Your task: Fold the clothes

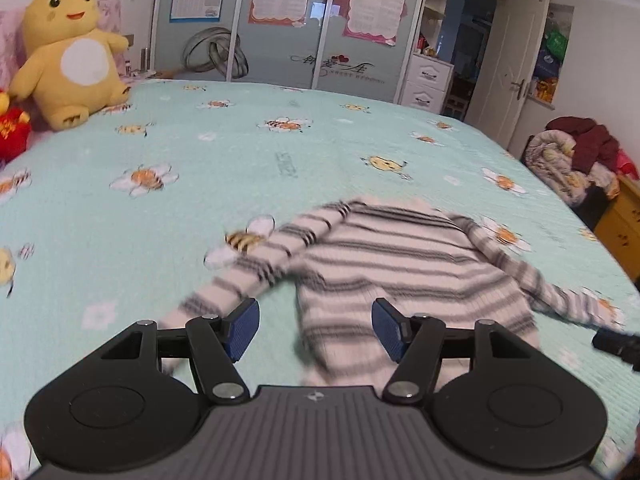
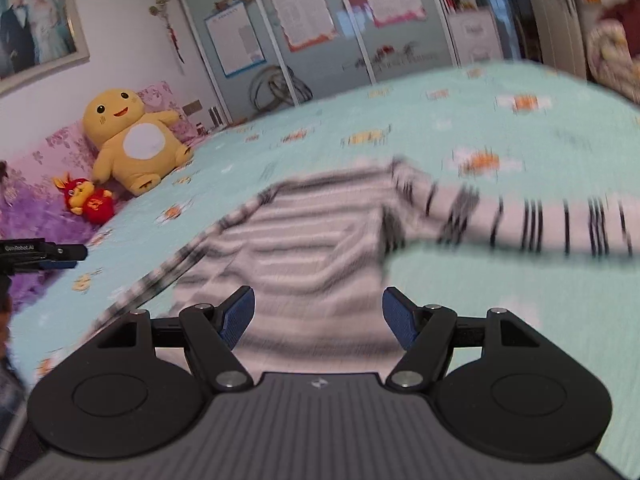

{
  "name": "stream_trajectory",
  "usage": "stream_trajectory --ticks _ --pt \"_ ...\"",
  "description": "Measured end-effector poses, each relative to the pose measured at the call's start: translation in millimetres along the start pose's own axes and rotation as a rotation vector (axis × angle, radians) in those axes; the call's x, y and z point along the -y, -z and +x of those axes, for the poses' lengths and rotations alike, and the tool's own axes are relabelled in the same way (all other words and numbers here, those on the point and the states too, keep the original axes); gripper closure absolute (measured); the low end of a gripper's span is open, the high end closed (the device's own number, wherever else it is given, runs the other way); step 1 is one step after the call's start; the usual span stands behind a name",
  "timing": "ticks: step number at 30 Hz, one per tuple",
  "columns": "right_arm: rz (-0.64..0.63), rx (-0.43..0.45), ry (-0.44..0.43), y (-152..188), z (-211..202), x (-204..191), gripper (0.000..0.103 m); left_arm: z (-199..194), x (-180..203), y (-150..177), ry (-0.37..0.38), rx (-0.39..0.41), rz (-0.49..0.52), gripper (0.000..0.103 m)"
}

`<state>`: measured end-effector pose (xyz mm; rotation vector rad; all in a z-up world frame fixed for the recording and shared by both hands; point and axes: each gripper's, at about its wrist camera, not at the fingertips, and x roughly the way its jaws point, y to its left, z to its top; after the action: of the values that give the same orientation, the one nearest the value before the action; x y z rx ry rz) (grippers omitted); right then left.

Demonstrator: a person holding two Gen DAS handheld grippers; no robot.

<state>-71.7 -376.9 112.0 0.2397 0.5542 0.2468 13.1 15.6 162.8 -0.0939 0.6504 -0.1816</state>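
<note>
Striped sweater [image 1: 392, 264] lies flat on near part of bee-print bedspread [image 1: 240, 160], sleeves spread left and right. Left gripper [image 1: 316, 330] and right gripper [image 2: 318, 320] both released, grasping nothing.

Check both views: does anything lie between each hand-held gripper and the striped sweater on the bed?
Nothing visible does. The sweater lies spread on the bedspread, directly ahead of the open left hand-held gripper and right hand-held gripper.

Mint bedspread [image 1: 240, 152] with bee and flower print. Big yellow plush toy [image 1: 70, 56] sits at the far left edge, small red plush [image 2: 89, 200] just beside it. Wardrobe doors [image 1: 280, 20] with posters behind. Framed wedding photo [image 2: 36, 24] on wall. Heaped bedding [image 1: 572, 160] at right.
</note>
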Motion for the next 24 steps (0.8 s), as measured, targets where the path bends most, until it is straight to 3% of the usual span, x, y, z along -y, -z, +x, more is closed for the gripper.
stream_trajectory --ticks 5,11,17,24 --pt "-0.033 0.007 0.071 -53 82 36 0.032 80 12 -43 0.008 0.006 0.075 0.037" --pt "0.022 -0.016 0.124 -104 185 82 0.032 191 31 -83 0.007 -0.017 0.109 0.036" --pt "-0.038 -0.079 0.164 -126 274 93 0.032 283 56 -106 -0.043 -0.047 0.255 0.036" --pt "-0.186 -0.142 0.226 -124 345 91 0.032 354 64 -106 -0.045 -0.138 0.296 0.035"
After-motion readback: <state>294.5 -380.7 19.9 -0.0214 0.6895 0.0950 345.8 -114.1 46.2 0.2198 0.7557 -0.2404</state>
